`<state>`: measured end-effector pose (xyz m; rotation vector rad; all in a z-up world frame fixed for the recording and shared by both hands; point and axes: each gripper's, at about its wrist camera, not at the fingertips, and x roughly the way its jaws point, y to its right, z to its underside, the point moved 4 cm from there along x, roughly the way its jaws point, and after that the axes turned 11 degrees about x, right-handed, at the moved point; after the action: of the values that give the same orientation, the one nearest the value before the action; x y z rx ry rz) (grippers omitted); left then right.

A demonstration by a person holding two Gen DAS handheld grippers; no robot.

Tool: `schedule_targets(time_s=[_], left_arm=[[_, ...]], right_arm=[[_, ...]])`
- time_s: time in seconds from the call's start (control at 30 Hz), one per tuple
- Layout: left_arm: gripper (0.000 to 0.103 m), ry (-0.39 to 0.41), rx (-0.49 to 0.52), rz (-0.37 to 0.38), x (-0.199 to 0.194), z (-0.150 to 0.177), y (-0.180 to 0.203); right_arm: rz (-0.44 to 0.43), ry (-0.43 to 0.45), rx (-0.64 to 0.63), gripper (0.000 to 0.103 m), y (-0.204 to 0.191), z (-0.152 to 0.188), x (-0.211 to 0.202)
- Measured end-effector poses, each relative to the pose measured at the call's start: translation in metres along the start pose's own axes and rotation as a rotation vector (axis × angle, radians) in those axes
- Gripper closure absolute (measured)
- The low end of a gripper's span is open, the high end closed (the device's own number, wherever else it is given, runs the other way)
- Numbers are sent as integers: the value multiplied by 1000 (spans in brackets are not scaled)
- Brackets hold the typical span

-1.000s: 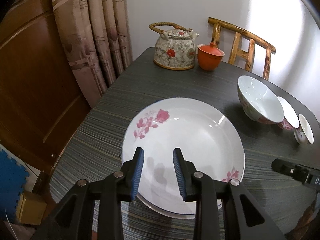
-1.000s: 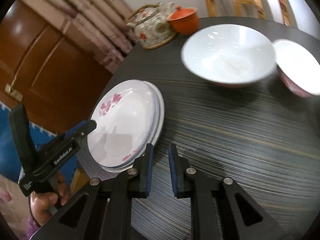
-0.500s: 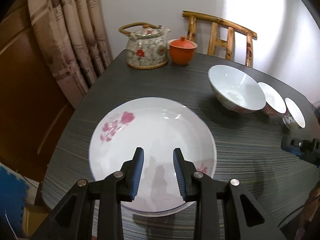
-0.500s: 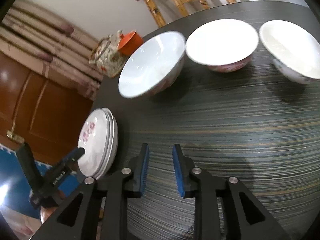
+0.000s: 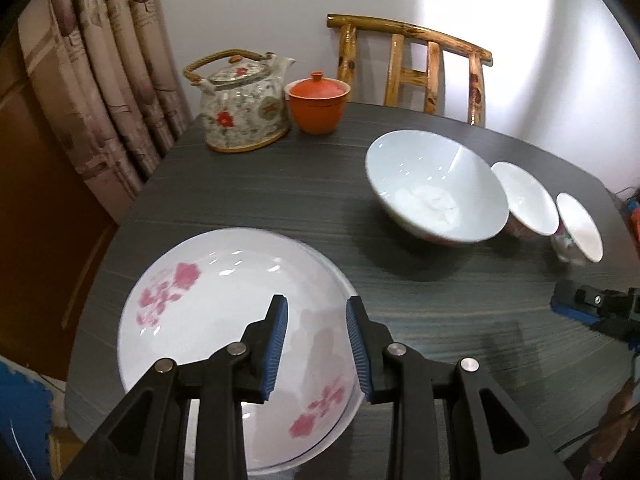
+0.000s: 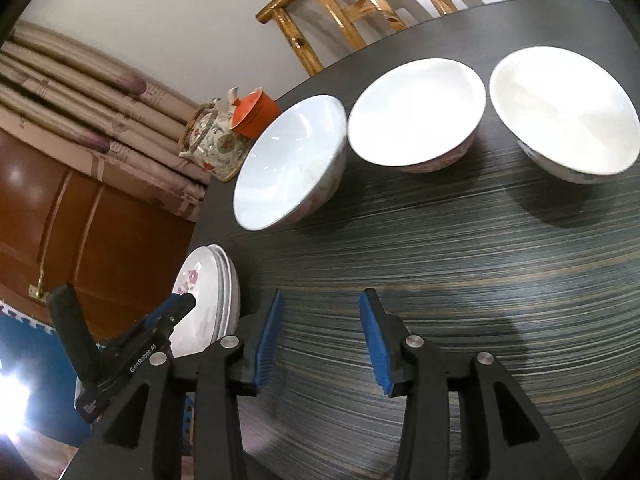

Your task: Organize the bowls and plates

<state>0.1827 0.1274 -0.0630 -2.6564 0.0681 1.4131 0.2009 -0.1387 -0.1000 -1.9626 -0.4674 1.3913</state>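
Note:
A stack of white plates with pink flowers (image 5: 216, 320) lies at the near left of the dark table; it also shows in the right wrist view (image 6: 208, 292). My left gripper (image 5: 316, 344) hovers open and empty over the stack's right side. Three white bowls stand in a row: a large one (image 5: 432, 196) (image 6: 292, 164), a medium one (image 5: 524, 200) (image 6: 416, 120) and a small one (image 5: 578, 228) (image 6: 564, 112). My right gripper (image 6: 320, 340) is open and empty above bare table, in front of the bowls.
A flowered teapot (image 5: 242, 106) and an orange lidded cup (image 5: 318, 102) stand at the table's far edge. A wooden chair (image 5: 412, 68) stands behind the table. Curtains (image 5: 104, 72) and a wooden door hang left. The table edge (image 5: 100, 280) runs close to the plates.
My right gripper swung right from the plates toward the bowls and opened wider. My left gripper drew back and rose a little over the plates, staying open.

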Motion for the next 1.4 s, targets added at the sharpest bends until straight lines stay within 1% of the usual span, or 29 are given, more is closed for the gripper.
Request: schedule_targets(time_s=[0.03,0.1,0.2,0.23,0.27,0.33,0.57,0.7,0.8,0.87,0.9,0.97,1.2,1.23,1.33,1.37,1.4], left_arm=[[72,0,-5,13,2,-3,0],[72,-3,-24,42,6,-12,-1],[72,-5,-45,86,11,-26,-2],[70,-5,-51,99,13,-30,-2],[63,-6,-57,116,15,-34,-1],[58,-5,-71,140,19,-41,-1],[58,-14,-74,230,36,-66,-2],[58,-47,-112,309,53,-78,-8],[58,-66,-105,327,67,-86,-9],[58,-81,-88,360,76,-91,-7],[58,-85,-80,365,80,-93,-6],[58,-97,-69,350,89,-97,-6],[58,-118,-39,381,112,-109,3],[58,-119,-36,375,115,-110,3],[58,-91,-32,365,120,-113,6],[58,-87,-36,350,123,-113,7],[58,-87,-38,352,125,-113,8]], right_arm=[[-2,-1,13,62,2,-3,1],[-17,0,43,54,5,-9,1],[-26,12,51,52,4,-16,0],[-26,15,46,52,2,-18,0],[-28,16,45,52,1,-19,0],[-33,15,47,52,-1,-23,2],[-55,16,82,52,-2,-35,8],[-81,10,125,51,-1,-42,13],[-89,11,142,50,-4,-46,16],[-89,8,142,49,-6,-48,20],[-86,7,145,49,-6,-49,22],[-88,5,164,49,-4,-51,26],[-95,-6,230,49,3,-58,42],[-92,-5,234,49,3,-59,44],[-78,-2,245,49,3,-62,52],[-77,-6,252,49,3,-63,56],[-76,-9,256,49,2,-63,59]])
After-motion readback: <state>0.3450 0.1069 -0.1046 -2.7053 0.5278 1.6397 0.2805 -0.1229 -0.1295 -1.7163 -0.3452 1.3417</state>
